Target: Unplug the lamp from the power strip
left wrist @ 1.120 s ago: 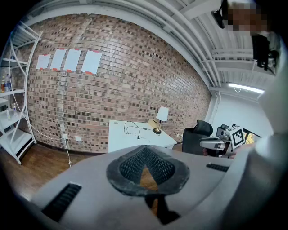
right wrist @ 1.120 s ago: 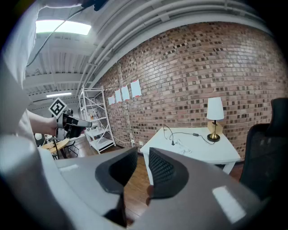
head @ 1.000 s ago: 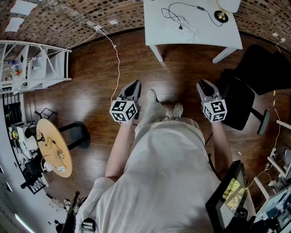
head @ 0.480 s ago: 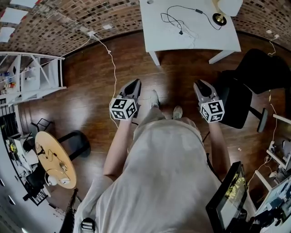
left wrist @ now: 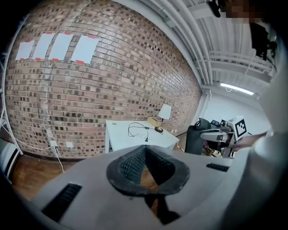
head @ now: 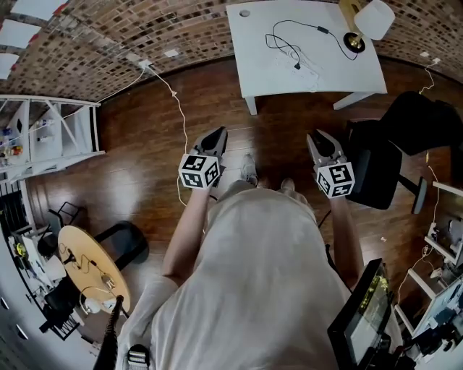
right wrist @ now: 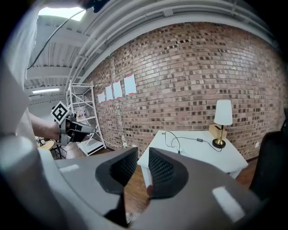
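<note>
**Person standing on a wooden floor (head: pixel 145 166) facing a brick wall, a gripper in each hand.**

- **Left gripper (left wrist: pixel 146 149):** held out in front of the body. Its jaws meet at the tips, leaving a V-shaped gap lower down, and there is nothing between them.
- **Right gripper (right wrist: pixel 143 151):** level with the left one and apart from it. Its jaws stand a narrow slot apart and the slot is empty, with floor and table visible through it.
- **Table (head: pixel 253 69):** white, set against the wall ahead, with open floor between it and both grippers.
- **Lamp (head: pixel 365 20):** upright at the table's far right corner, with a white shade and a brass base.
- **Cord (head: pixel 319 29):** black. It runs from the lamp base leftward across the tabletop, loops, and ends at a dark plug (head: pixel 296 66) near the middle of the table.
- **Power strip:** its outline is too faint against the white top to make out. I cannot tell whether the plug is seated in it.
- **Chair (head: pixel 380 170):** black, just beside the right gripper, at the table's right front.
- **Shelf (head: pixel 54 134):** white, along the left wall, well apart from the table.
</note>
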Demonstrator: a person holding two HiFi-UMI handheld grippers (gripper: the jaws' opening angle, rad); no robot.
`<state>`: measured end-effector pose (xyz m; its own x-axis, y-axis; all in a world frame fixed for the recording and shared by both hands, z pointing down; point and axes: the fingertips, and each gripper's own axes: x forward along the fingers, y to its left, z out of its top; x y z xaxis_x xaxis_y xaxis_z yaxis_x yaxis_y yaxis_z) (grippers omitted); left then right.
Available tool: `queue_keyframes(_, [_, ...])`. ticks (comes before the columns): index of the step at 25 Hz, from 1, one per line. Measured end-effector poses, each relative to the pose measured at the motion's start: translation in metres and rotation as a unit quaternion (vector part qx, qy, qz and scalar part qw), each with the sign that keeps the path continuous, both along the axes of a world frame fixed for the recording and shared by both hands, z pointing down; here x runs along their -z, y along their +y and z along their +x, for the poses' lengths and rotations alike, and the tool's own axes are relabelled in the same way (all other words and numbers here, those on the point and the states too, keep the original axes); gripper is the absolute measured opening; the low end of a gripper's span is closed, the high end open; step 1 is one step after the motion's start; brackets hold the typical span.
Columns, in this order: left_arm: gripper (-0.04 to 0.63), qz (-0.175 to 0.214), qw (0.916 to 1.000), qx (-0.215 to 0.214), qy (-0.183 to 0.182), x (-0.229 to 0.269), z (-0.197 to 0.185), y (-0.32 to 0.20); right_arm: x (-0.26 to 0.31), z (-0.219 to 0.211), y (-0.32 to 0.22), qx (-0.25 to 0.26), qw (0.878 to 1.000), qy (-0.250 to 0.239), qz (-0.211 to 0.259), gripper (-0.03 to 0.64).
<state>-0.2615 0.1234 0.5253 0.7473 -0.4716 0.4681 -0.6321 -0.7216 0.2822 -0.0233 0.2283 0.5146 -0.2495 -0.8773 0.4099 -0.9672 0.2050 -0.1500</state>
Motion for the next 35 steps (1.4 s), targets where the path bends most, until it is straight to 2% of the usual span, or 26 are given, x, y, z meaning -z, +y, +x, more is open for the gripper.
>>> queue_keyframes(12, [0.006,0.002,0.9990,-0.042,0.012,-0.012,-0.020,-0.061,-0.018,-0.012,-0.039,-0.058,0.998,0.007,0.000,0.066])
queue_keyframes(20, [0.006,0.006,0.9960,-0.089,0.009,-0.007,-0.013,-0.076,-0.016,-0.009,-0.053,-0.078,0.997,0.016,-0.005,0.064])
queue_keyframes(26, [0.006,0.006,0.9936,-0.112,0.013,-0.005,0.008,-0.083,-0.011,0.001,-0.065,-0.084,0.996,0.019,0.000,0.064])
queue_keyframes(30, [0.006,0.016,0.9907,-0.135,0.009,-0.004,0.039,-0.083,-0.013,0.018,-0.073,-0.085,0.996,0.008,0.004,0.064])
queue_keyframes(35, [0.006,0.018,0.9924,-0.121,0.004,0.002,0.071,-0.088,-0.023,0.040,-0.076,-0.060,0.998,0.004,-0.008,0.065])
